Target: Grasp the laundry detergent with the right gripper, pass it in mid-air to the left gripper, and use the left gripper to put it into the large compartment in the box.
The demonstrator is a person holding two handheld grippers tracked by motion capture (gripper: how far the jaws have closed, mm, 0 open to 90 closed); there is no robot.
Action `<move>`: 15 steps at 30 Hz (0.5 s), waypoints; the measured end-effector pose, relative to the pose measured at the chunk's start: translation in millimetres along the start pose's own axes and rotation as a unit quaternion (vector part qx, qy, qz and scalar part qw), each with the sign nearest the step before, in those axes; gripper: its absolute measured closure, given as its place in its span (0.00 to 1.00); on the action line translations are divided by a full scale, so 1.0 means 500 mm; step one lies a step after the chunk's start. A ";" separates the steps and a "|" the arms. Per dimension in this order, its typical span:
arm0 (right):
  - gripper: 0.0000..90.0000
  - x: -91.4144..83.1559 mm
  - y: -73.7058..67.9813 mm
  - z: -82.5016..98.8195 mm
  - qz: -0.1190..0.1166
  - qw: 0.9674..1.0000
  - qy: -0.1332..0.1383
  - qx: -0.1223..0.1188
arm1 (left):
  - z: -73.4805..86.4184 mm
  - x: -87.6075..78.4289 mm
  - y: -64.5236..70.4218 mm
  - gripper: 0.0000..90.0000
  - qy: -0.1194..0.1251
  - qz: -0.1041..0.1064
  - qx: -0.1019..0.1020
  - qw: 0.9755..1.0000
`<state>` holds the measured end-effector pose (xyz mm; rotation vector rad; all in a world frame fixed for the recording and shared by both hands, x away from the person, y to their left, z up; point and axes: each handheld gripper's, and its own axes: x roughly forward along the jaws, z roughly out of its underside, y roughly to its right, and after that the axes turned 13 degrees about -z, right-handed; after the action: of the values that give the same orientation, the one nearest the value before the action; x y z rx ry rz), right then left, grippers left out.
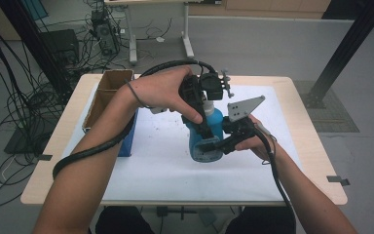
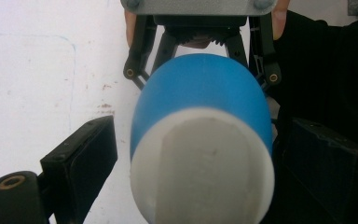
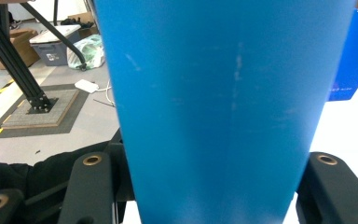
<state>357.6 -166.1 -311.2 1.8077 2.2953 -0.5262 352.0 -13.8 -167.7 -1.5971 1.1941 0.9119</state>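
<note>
Open white mat (image 1: 151, 165) front & right of bottle (image 1: 209, 139); cardboard box (image 1: 108, 92) blocking left edge.

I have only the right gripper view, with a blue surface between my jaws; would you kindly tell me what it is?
Observer: It is a blue bottle; your right gripper is shut on its body.
Operator: Thank you. What is at its top?
Observer: A white cap, with the left gripper open around it, one jaw on either side.
Operator: Do those jaws touch the cap?
Observer: The jaw at the left of the left gripper view stands clear of it; for the other jaw I cannot tell.
</note>
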 end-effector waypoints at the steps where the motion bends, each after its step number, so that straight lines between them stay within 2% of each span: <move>1: 0.48 0.000 0.000 0.000 0.000 1.000 0.000 0.000 | 0.000 0.000 0.000 0.11 0.000 0.000 0.000 1.000; 15: 0.48 0.000 -0.003 -0.003 -0.001 1.000 -0.001 -0.002 | 0.000 -0.006 0.002 0.11 0.003 -0.002 -0.003 1.000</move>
<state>356.2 -165.8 -309.4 1.8013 2.2952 -0.5236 350.2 -13.2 -165.0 -1.6081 1.1928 0.9084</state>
